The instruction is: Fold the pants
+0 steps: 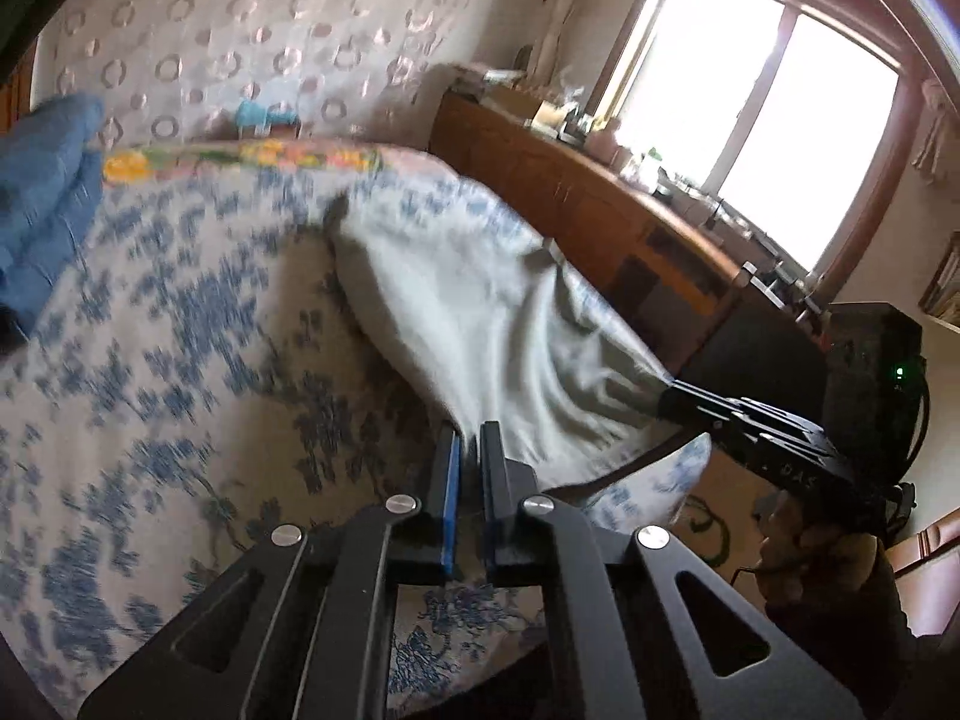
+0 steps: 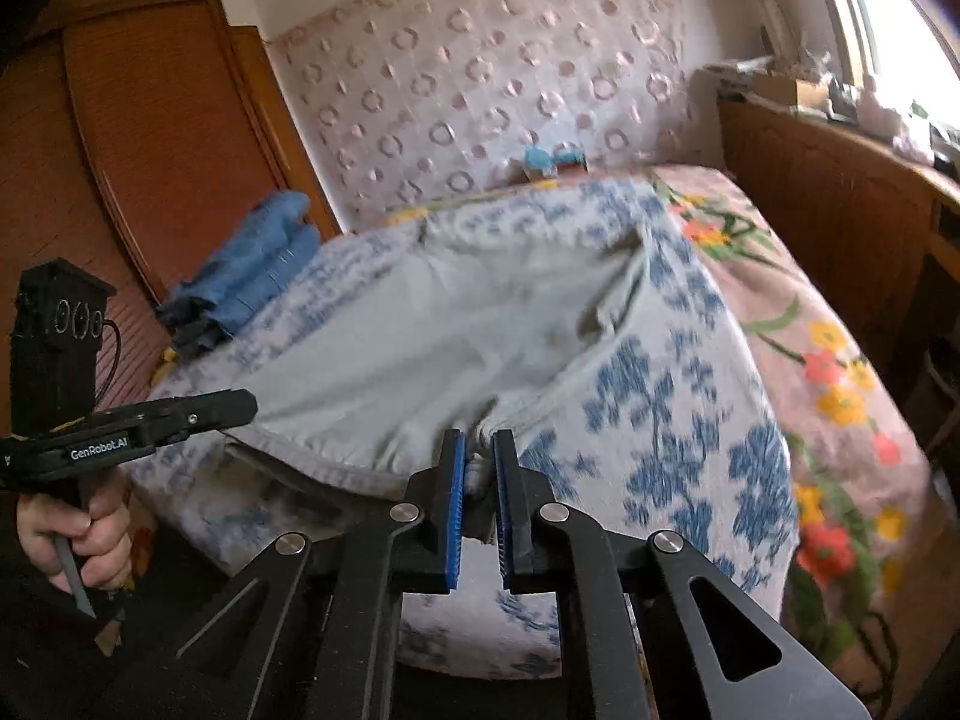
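Pants point(image 2: 420, 324), pale grey, spread across bed point(image 2: 672, 372) with blue-flowered white cover, near edge lifted off the cover between the two grippers. Right gripper point(image 2: 478, 450) nearly closed, blue pads pinching a bunched bit of the pants' edge right at the fingertips; cloth shows in the narrow gap. Left gripper point(image 1: 470, 438) closed tight, tips at the pants' near edge, fabric fanning away from them; in the right wrist view its tip meets the stretched corner of the cloth, so it grips the pants. Left hand point(image 2: 78, 534) wraps the handle below that gripper. Right hand point(image 1: 804, 546) visible under its own tool in the left wrist view. Cloth pulled taut and creased toward both grip points, far part lying flat on the cover. Folded blue garments point(image 2: 252, 276) sit at the far side of the bed, well apart from the pants. Floral quilt point(image 2: 834, 396) hangs over the bed side by the wooden cabinet point(image 2: 828, 210)
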